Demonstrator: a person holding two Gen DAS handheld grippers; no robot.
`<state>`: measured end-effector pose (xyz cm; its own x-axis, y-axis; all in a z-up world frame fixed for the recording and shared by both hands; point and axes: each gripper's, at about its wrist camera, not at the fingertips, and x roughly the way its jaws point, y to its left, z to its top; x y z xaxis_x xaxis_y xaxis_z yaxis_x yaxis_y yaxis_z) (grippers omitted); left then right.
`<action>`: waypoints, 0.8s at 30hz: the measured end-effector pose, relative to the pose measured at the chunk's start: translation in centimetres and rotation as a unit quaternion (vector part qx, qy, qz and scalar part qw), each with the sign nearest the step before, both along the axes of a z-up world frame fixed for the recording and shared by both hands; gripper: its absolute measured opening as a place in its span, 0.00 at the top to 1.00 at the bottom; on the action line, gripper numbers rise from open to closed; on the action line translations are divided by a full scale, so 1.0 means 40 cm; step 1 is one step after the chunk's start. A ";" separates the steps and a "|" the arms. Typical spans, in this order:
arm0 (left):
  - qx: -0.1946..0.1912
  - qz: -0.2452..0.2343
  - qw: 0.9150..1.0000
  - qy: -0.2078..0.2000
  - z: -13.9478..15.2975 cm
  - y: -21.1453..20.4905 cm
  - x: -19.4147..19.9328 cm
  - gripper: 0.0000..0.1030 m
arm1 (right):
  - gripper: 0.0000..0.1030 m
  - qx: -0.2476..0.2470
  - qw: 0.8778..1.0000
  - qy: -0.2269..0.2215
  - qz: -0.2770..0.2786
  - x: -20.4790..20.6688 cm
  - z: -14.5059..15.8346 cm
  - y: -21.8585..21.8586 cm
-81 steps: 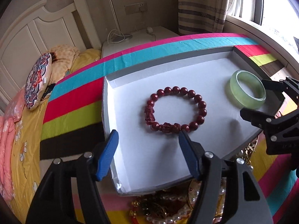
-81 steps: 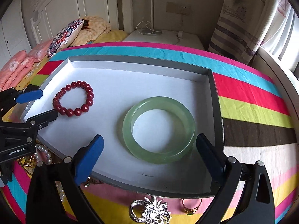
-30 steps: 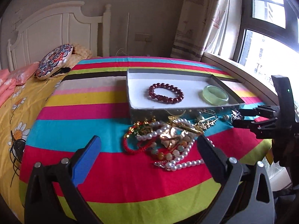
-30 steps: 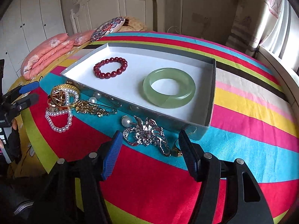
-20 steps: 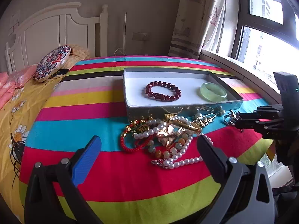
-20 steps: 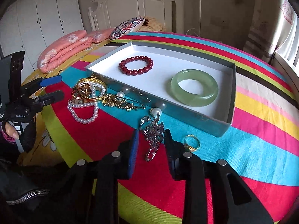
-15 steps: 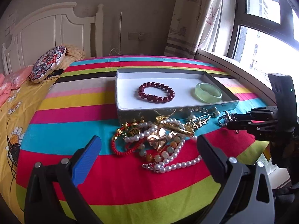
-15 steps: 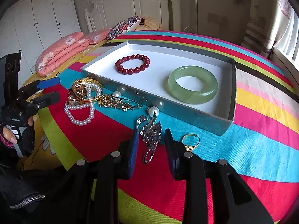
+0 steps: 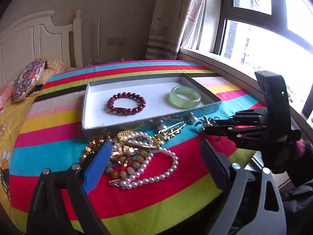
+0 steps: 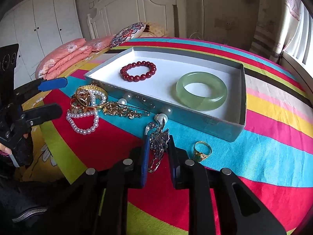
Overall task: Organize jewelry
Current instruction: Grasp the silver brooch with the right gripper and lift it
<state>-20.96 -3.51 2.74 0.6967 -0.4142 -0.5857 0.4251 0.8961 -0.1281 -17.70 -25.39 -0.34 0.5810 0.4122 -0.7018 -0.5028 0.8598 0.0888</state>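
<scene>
Two bracelets lie in your box; one gold ring sits outside. Your right gripper fingers are closing around one silver brooch; your left gripper fingers are wide, closing, holding nothing.

Headboard: white, panelled, stood against the wall.
Round cushion: patterned, leaned near the headboard.
Folded quilt: pink, floral, lay beside the cushion.
Wardrobe: white doors, closed.
Curtain: pale, printed, hung beside the window.
</scene>
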 end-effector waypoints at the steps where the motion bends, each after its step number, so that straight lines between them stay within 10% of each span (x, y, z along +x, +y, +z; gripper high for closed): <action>1: -0.016 -0.002 1.000 0.012 -0.006 0.002 0.001 0.24 | 0.81 0.001 1.000 0.000 0.000 0.000 0.000 0.000; 5: -0.044 -0.004 0.998 0.050 -0.040 -0.010 0.016 0.51 | 0.81 0.002 1.000 0.000 -0.002 0.001 0.000 -0.002; 13: -0.039 0.036 0.997 0.063 -0.057 -0.010 0.064 0.58 | 0.81 0.002 1.000 -0.001 -0.003 -0.001 0.000 -0.002; 17: -0.045 0.046 0.996 0.068 -0.049 -0.009 0.084 0.84 | 0.81 0.002 1.000 -0.006 -0.002 -0.005 0.001 0.002; 24: -0.067 0.031 0.996 0.054 -0.026 -0.019 0.059 0.92 | 0.84 0.025 0.999 -0.018 -0.008 -0.021 0.027 -0.023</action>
<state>-18.60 -4.26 1.68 0.6592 -0.4520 -0.6009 0.3463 0.8919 -0.2910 -18.54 -26.32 0.74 0.6130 0.4364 -0.6586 -0.4919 0.8632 0.1141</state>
